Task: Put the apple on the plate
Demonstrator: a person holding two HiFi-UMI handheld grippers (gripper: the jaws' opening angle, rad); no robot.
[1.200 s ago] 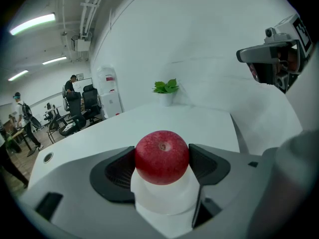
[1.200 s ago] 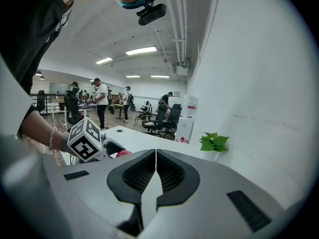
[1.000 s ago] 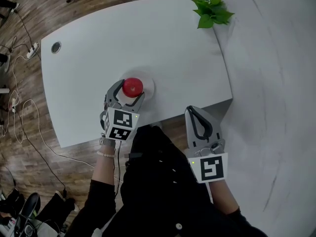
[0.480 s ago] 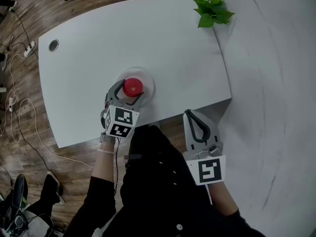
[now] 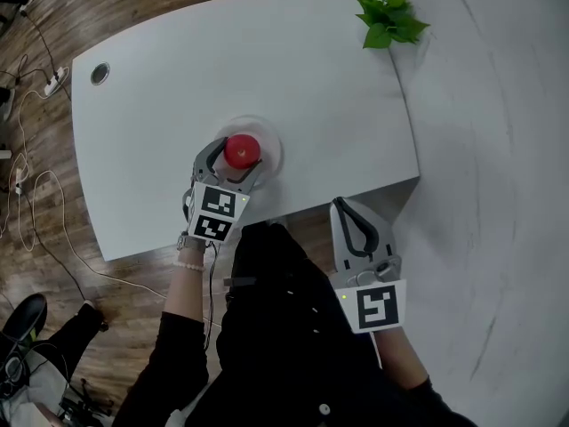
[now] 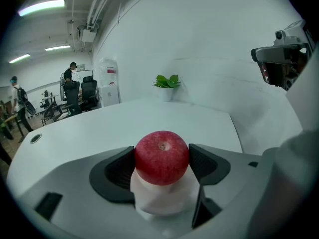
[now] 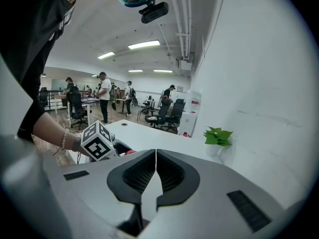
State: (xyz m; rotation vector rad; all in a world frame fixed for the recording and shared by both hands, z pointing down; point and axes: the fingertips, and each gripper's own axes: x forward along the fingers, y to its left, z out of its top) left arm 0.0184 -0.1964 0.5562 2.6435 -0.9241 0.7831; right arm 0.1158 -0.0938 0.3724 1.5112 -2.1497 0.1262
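Your left hand-held gripper (image 5: 237, 157) grips the apple (image 6: 162, 156), the plate (image 5: 272, 137) directly beneath; your right hand-held gripper (image 7: 156, 168), closed empty, sits well apart.

Right tool (image 7: 156, 157) fills the lower frame: grey body, black ribbed pads pressed together tip to tip, nothing btwn them. Beyond it lies the white worktop (image 7: 164, 133). At left, a hand (image 7: 74, 142) w/ a bead bracelet (image 7: 64, 139) holds the left tool (image 7: 122, 149). Its marker cube (image 7: 97, 141) faces the cam, and a sliver of red apple (image 7: 129, 153) shows just past it; that tool's jaws are mostly hidden. A small green plant (image 7: 218, 135) in a white pot stands at the worktop's far right, by the wall. Bkgd: office chairs (image 7: 167, 114), several people standing, ceiling strip lights. Head cam (image 7: 153, 11) up top.
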